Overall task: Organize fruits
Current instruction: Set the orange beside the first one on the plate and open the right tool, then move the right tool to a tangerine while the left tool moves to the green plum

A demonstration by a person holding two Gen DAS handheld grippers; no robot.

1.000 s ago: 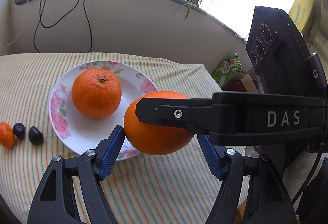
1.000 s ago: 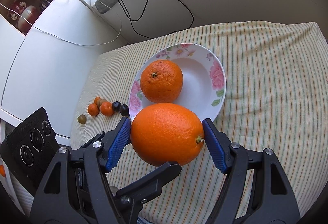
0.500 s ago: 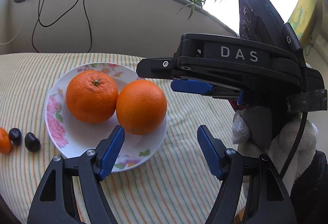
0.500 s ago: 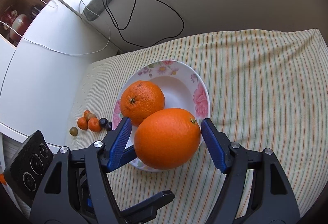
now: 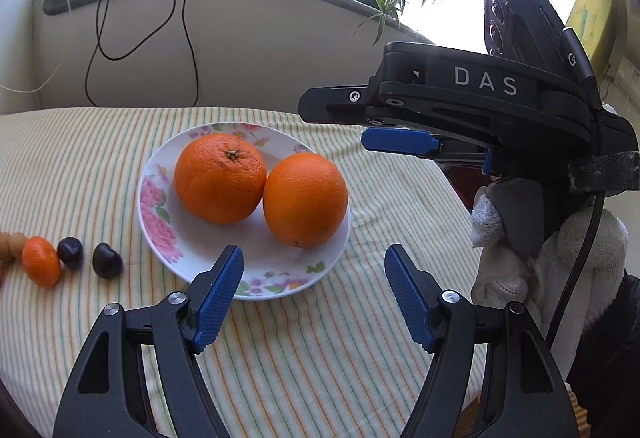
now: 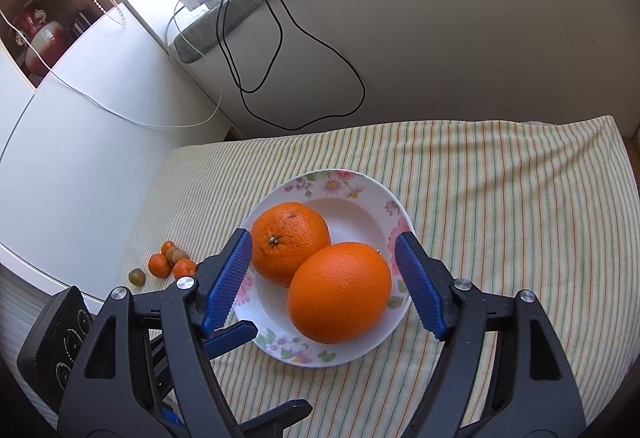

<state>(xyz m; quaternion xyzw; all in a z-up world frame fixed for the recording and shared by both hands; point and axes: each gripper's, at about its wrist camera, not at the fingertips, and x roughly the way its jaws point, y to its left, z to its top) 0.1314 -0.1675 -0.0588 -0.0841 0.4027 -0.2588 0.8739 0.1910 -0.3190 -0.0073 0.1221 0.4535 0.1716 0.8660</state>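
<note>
Both oranges sit on the floral plate (image 6: 394, 322), touching: smooth orange (image 6: 339, 292) nearer me, dimpled orange (image 6: 289, 241) behind-left. My right gripper (image 6: 324, 284) is wide open around the smooth orange, pads clear of it, holding nothing; my left gripper (image 5: 314, 298) is wide open and empty at the plate's near rim. Small fruits (image 5: 70, 258) lie on the striped worktop (image 5: 304, 354), left of the plate.
</note>
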